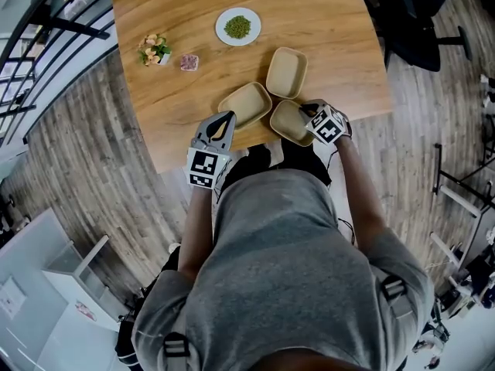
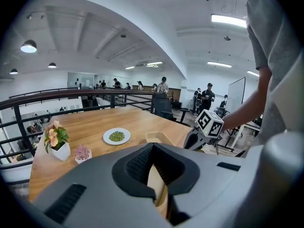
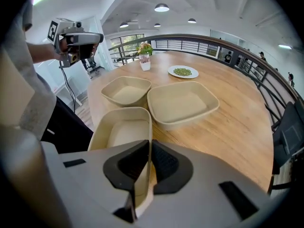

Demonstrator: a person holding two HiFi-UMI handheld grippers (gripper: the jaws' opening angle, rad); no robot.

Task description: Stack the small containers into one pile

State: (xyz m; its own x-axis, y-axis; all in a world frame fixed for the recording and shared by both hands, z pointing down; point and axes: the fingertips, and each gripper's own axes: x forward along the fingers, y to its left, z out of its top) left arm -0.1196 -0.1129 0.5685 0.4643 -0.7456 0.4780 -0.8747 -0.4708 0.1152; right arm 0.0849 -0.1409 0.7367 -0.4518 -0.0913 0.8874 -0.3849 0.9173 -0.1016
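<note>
Three beige containers sit near the table's front edge. My right gripper (image 3: pixel 149 145) (image 1: pixel 311 113) is shut on the right wall of the nearest container (image 3: pixel 121 133) (image 1: pixel 290 124). Beyond it stand a second container (image 3: pixel 126 91) (image 1: pixel 245 105) and a third, wider-looking container (image 3: pixel 183 103) (image 1: pixel 287 72), both empty. My left gripper (image 1: pixel 226 119) (image 2: pixel 153 152) hangs above the table's front edge, left of the containers. Its jaws stand a little apart with nothing held, and pale beige shows through the gap. From the right gripper view that left gripper (image 3: pixel 80 38) is well above the tabletop.
A white plate of green bits (image 1: pixel 237 26) (image 2: pixel 116 136) lies at the back of the wooden table (image 1: pixel 340 37). A potted flower (image 1: pixel 155 49) and a small pink plant (image 1: pixel 189 62) stand at the left. The person's body is close against the front edge.
</note>
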